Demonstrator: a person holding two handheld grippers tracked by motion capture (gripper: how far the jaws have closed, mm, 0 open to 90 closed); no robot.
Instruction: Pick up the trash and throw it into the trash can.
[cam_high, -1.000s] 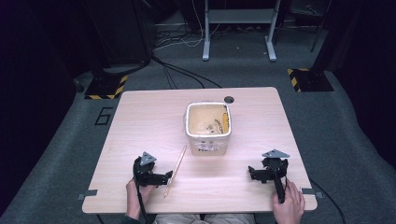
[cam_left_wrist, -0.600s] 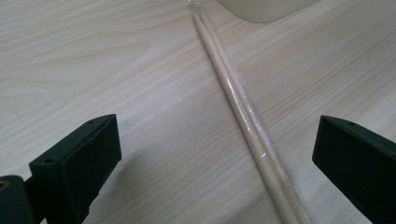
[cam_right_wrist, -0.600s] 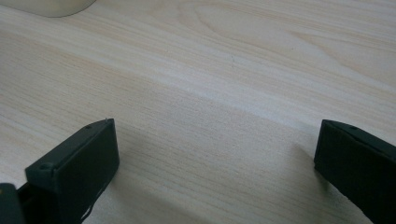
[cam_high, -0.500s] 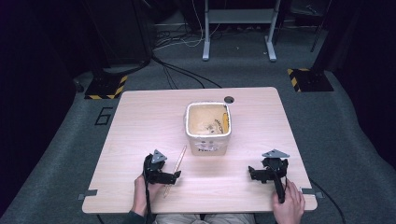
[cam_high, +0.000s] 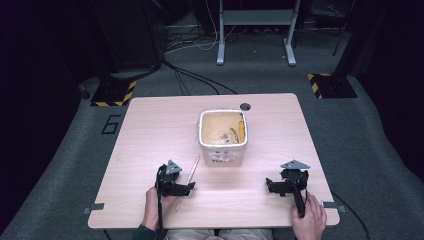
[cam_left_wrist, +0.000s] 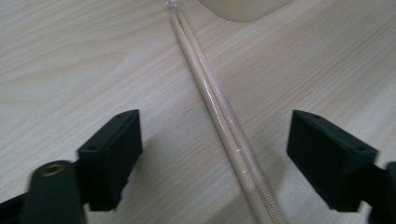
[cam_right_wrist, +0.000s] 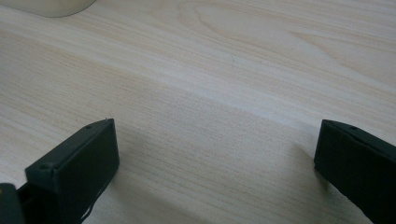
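Both tongs gape wide: left gripper (cam_high: 176, 186) has slid over the wrapped chopsticks (cam_left_wrist: 219, 109), now straddling them; right gripper (cam_high: 286, 186) stays idle, suggesting a pickup.

Your light wooden bench (cam_high: 150, 130) stands on grey carpet floor (cam_high: 370, 135). Beyond it you have a grey metal frame (cam_high: 255, 20), black cables (cam_high: 190, 75) and yellow-black striped floor plates (cam_high: 327, 85).

Lighting's all on the table (cam_high: 150, 145), pretty even from overhead, while the room around it drops off to near black. Both gripper views are bright but soft, with blurry black jaws up close and faint shadows under them on the wood.
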